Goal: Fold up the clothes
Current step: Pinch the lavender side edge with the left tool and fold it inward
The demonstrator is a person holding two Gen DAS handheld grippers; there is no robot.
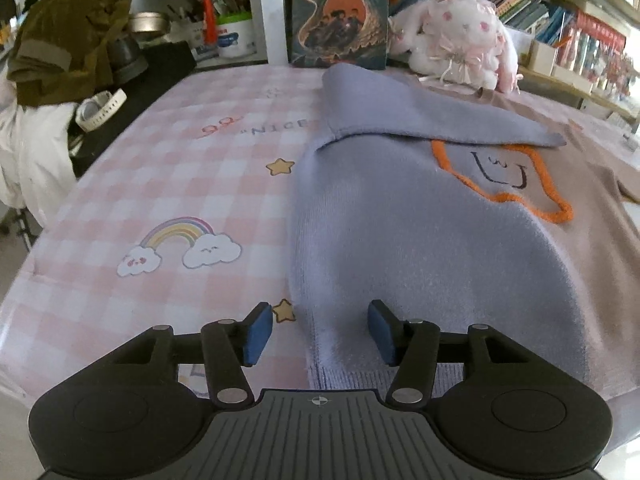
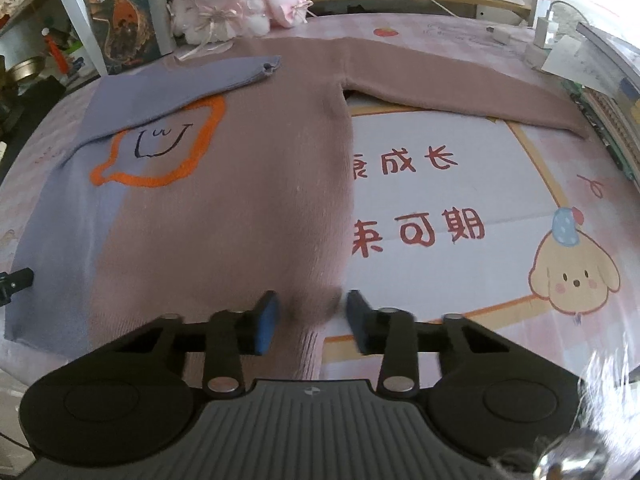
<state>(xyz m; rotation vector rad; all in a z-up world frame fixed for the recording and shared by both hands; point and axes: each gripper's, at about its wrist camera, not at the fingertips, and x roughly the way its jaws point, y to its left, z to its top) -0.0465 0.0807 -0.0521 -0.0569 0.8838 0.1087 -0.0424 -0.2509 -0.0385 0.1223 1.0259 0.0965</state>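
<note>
Sweater (image 2: 224, 200): spread flat on the pink checked tablecloth (image 1: 168, 184); purple half on the left, pink-brown half on the right; purple sleeve (image 1: 420, 112) folded across the chest; pink-brown sleeve (image 2: 460, 88) stretched out sideways
Left gripper (image 1: 318, 332): low at the purple hem corner, pointing forward; jaws wide apart, holding nothing; one pad over cloth, one over table
Right gripper (image 2: 310, 322): low at the pink-brown hem corner; jaws parted, straddling the edge, nothing clamped
Background: plush rabbit (image 2: 232, 4); book (image 1: 340, 12)

Both grippers' jaws apart, empty.
</note>
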